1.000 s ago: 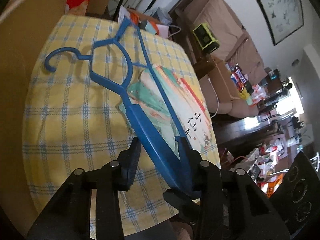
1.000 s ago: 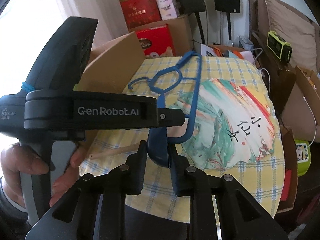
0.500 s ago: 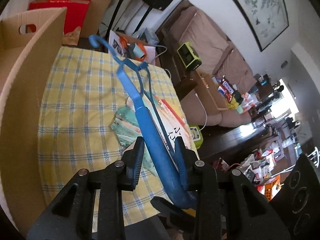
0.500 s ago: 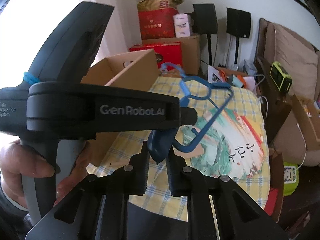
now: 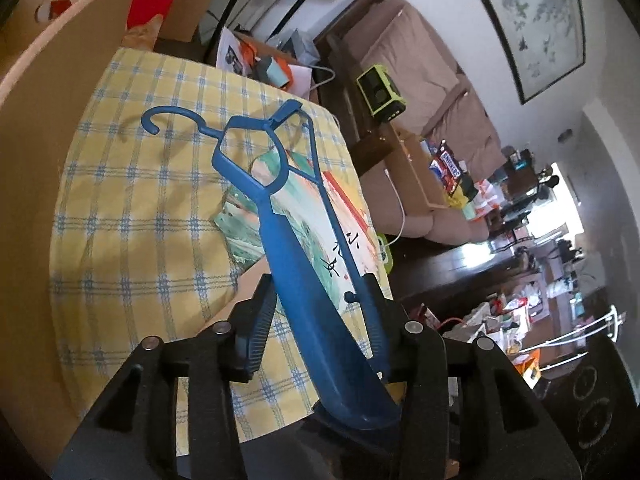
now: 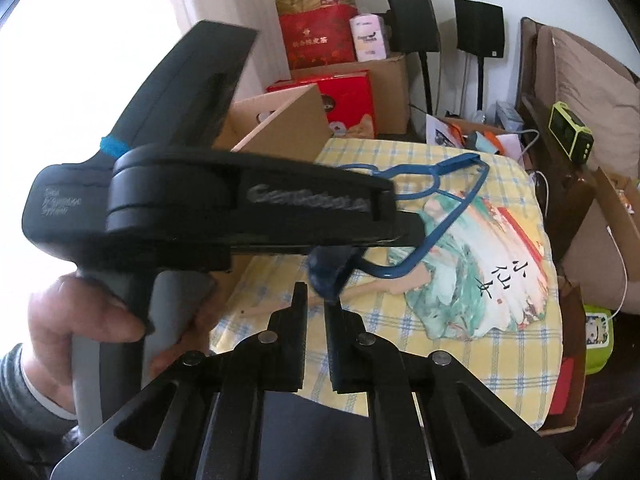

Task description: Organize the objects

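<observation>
On my far left a cardboard box (image 5: pixel 48 92) stands at the left edge of the table, whose yellow checked cloth (image 5: pixel 132 240) covers the top. My left gripper (image 5: pixel 320 320) has the blue hanger (image 5: pixel 296 264) between its jaws, which are opening: the right pad touches the thin bar and the left pad stands off the broad arm, so I cannot tell if it grips. The hook points toward the cloth's far edge, above a painted paper fan (image 5: pixel 316 224) with brushed Chinese characters. In the right view the left tool's side reads a blurred "GenRobot". My right gripper (image 6: pixel 316 308) is clenched, empty, just below the hanger's end. Far right, a Snickers bag (image 5: pixel 450 166)
</observation>
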Demonstrator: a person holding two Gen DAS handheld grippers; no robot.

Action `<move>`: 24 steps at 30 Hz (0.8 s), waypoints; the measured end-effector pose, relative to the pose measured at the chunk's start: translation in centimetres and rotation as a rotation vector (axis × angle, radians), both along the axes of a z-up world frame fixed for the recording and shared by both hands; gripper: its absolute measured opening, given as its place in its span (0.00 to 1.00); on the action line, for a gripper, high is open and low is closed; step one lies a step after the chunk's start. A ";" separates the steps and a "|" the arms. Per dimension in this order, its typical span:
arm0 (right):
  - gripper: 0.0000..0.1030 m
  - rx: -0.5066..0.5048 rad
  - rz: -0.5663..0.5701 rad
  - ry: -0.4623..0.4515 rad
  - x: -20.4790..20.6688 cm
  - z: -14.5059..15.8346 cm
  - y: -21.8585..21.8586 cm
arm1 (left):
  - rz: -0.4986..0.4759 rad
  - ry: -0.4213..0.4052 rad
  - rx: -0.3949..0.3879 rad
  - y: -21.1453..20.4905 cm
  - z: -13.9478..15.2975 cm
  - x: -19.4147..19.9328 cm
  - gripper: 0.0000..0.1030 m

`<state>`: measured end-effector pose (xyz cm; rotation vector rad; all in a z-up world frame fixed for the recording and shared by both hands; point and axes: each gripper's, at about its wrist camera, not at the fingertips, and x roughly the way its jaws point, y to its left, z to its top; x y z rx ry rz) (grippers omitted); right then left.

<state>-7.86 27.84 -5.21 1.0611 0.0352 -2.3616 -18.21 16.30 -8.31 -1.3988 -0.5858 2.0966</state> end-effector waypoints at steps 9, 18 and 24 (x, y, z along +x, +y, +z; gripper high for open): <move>0.28 -0.086 -0.063 -0.077 -0.5 -0.2 3.6 | 0.038 -0.027 0.016 -2.0 -0.5 -0.1 0.27; 0.29 -0.230 -0.290 -0.225 -6.0 -2.0 9.1 | 0.029 -0.052 0.044 -2.5 -1.4 1.2 0.26; 0.29 -0.247 -0.342 -0.311 -10.0 -4.0 8.2 | 0.027 -0.061 0.057 -2.3 -1.9 2.1 0.26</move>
